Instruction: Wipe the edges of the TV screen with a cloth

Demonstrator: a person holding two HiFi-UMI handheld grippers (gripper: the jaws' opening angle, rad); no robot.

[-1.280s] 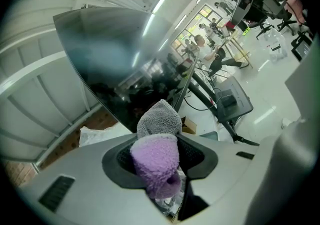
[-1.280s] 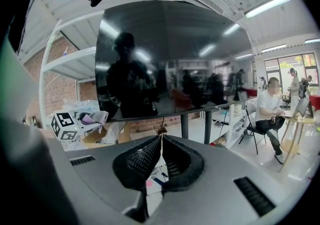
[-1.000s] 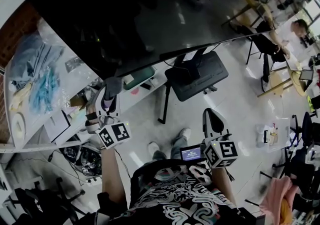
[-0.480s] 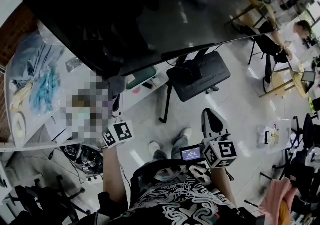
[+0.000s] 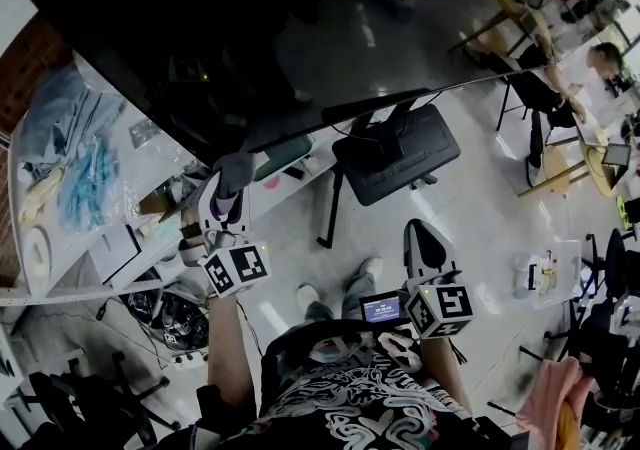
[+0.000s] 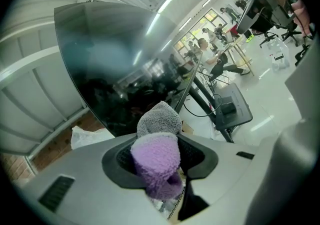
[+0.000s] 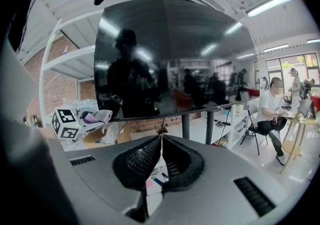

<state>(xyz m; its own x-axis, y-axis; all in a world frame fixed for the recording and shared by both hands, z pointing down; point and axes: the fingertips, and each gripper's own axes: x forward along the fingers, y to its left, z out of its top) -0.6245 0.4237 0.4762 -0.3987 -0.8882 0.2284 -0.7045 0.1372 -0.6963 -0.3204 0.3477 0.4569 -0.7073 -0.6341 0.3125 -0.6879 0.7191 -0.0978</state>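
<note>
The left gripper (image 6: 161, 165) has its jaws closed on a folded cloth (image 6: 156, 141), purple on the near side and grey at the tip, which sticks out in front of the jaws. The tip is just beside the lower corner of the TV screen (image 6: 115, 59); I cannot tell if it touches. The right gripper (image 7: 161, 161) has its jaws together with nothing between them and is held low, well apart from the screen. I think the wiping goes well if only the soft tip meets the bottom edge (image 5: 400, 98), with light pressure, and slides along it toward the stand (image 5: 395, 148).
</note>
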